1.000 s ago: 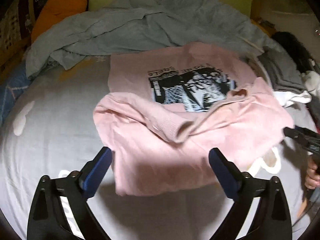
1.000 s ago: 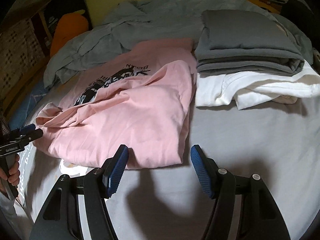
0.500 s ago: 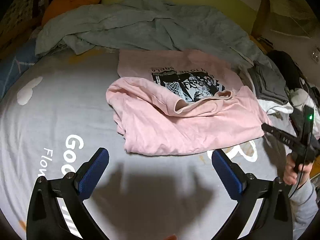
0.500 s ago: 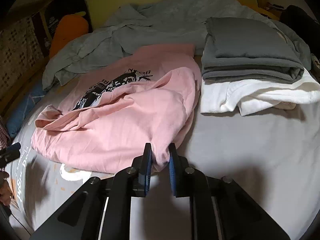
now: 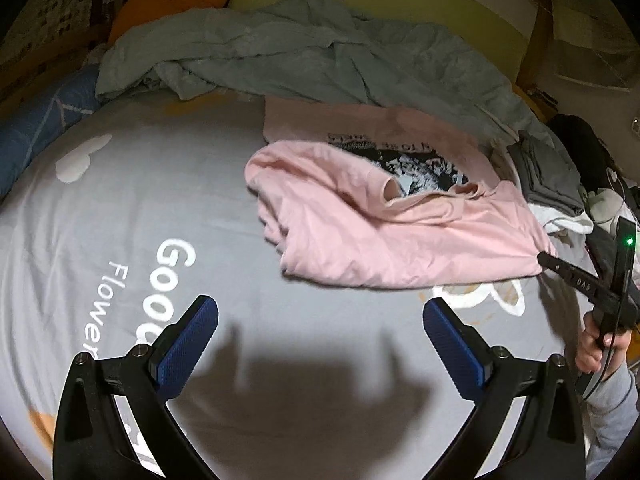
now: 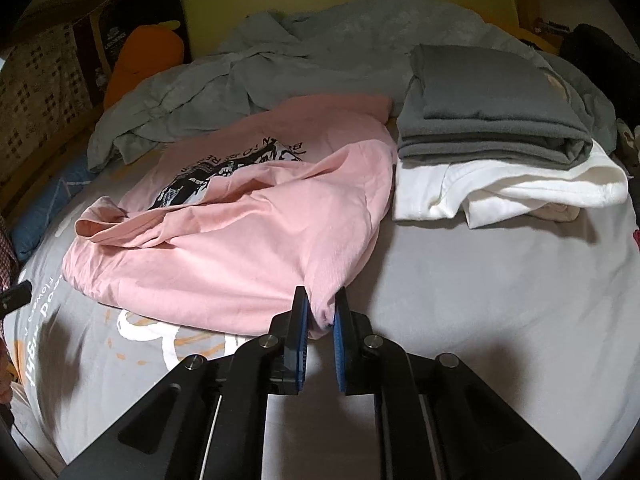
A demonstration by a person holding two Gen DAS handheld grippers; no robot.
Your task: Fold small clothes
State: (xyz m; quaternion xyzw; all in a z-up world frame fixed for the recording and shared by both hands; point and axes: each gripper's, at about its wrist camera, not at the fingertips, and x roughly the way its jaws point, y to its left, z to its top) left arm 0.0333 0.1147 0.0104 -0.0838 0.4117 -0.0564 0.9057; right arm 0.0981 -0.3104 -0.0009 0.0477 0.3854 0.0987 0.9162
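A pink T-shirt (image 5: 384,232) with a black-and-white print lies partly folded on the grey bed sheet (image 5: 120,208). In the right wrist view the same pink T-shirt (image 6: 240,248) has its near corner pinched between the blue pads of my right gripper (image 6: 322,312), which is shut on the cloth. In the left wrist view, that right gripper (image 5: 548,258) grips the shirt's right corner, held by a hand. My left gripper (image 5: 320,320) stands wide open above bare sheet, short of the shirt's near edge, with nothing between its fingers.
A stack of folded grey clothes (image 6: 492,108) on folded white clothes (image 6: 512,192) sits right of the shirt. A rumpled grey-green blanket (image 5: 312,60) lies behind, an orange plush (image 6: 140,60) at the back left, a blue pillow (image 5: 36,128) at the left edge.
My right gripper closed on the shirt's near corner. My left gripper, still open, drew back from over the shirt and now hangs over bare sheet, with the shirt farther off and to the right.
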